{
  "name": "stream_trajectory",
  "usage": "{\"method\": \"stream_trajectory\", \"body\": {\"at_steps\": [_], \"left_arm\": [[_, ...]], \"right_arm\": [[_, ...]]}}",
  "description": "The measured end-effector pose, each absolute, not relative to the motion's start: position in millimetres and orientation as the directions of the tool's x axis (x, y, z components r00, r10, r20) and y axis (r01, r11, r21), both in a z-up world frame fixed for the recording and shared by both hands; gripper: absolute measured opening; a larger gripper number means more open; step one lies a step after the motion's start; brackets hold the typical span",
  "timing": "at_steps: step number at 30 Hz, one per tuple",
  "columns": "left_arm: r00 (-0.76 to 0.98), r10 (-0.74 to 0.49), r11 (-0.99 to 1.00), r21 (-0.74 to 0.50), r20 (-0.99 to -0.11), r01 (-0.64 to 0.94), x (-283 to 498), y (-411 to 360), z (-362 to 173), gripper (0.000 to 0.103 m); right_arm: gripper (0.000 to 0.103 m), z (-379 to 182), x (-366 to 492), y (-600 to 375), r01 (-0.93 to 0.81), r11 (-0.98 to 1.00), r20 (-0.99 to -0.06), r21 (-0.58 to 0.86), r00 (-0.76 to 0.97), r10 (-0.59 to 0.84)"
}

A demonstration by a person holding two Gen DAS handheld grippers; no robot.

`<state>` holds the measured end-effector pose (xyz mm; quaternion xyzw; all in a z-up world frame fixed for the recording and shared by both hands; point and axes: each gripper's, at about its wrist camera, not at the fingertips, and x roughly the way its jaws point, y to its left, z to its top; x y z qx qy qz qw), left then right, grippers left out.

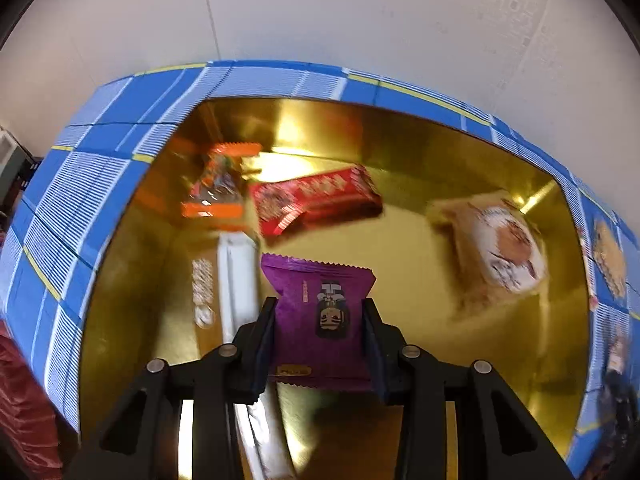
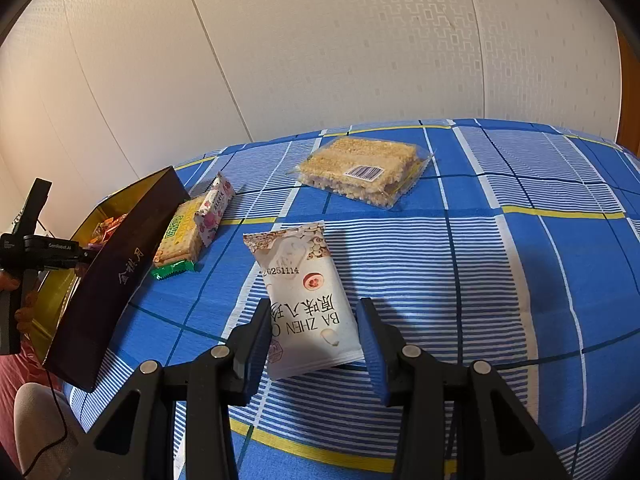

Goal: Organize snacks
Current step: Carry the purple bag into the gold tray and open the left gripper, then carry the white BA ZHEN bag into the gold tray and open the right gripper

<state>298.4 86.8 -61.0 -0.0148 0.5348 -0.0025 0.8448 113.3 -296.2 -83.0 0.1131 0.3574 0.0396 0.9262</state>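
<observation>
My left gripper [image 1: 320, 308] is shut on a purple snack packet [image 1: 320, 312] and holds it inside an open box with a gold lining [image 1: 400, 420]. In the box lie an orange packet [image 1: 216, 184], a red packet [image 1: 316, 200], a beige cake packet [image 1: 496, 248] and a white stick packet [image 1: 236, 280]. My right gripper [image 2: 315, 306] is shut on a white packet printed BA ZHEN [image 2: 304, 292], just above the blue plaid cloth [image 2: 520, 280]. The box's dark outer wall [image 2: 116, 276] stands at the left in the right wrist view.
On the cloth beside the box lie a green cracker pack [image 2: 180, 236] and a pink floral packet [image 2: 214, 208]. A clear pack of puffed rice squares [image 2: 364, 172] lies farther back. A person's hand [image 2: 24, 312] shows at the far left. A pale wall runs behind.
</observation>
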Motion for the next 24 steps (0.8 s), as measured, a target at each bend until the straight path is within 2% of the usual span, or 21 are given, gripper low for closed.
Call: {"method": "stream_trajectory", "body": {"at_steps": [3,7,12,17,24], "left_arm": [[0.419,0.031,0.997,-0.004,-0.907,-0.083,307.4,104.4,-63.3,0.044],[0.425,0.011,0.993,-0.039,-0.905,-0.110,302.5,120.5,-61.2,0.045],[0.496,-0.015,0.996,-0.058,-0.868,-0.070,275.4,120.9,-49.1,0.063],[0.601,-0.066,0.988,-0.137,-0.796,-0.074,227.0,107.2,-29.6,0.063],[0.680,-0.084,0.990,-0.139,-0.729,-0.026,183.7,89.2,-28.6,0.063]], "right_arm": [[0.043,-83.2,113.2,-296.5,0.007,0.971,-0.653,0.237,0.741,0.154],[0.043,-83.1,112.9,-296.4,0.007,0.971,-0.652,0.240,0.742,0.156],[0.043,-83.2,112.9,-296.3,0.006,0.972,-0.653,0.235,0.742,0.153],[0.043,-83.3,113.0,-295.9,0.006,0.972,-0.653,0.235,0.742,0.153],[0.043,-83.1,113.1,-295.2,0.006,0.973,-0.654,0.229,0.742,0.149]]}}
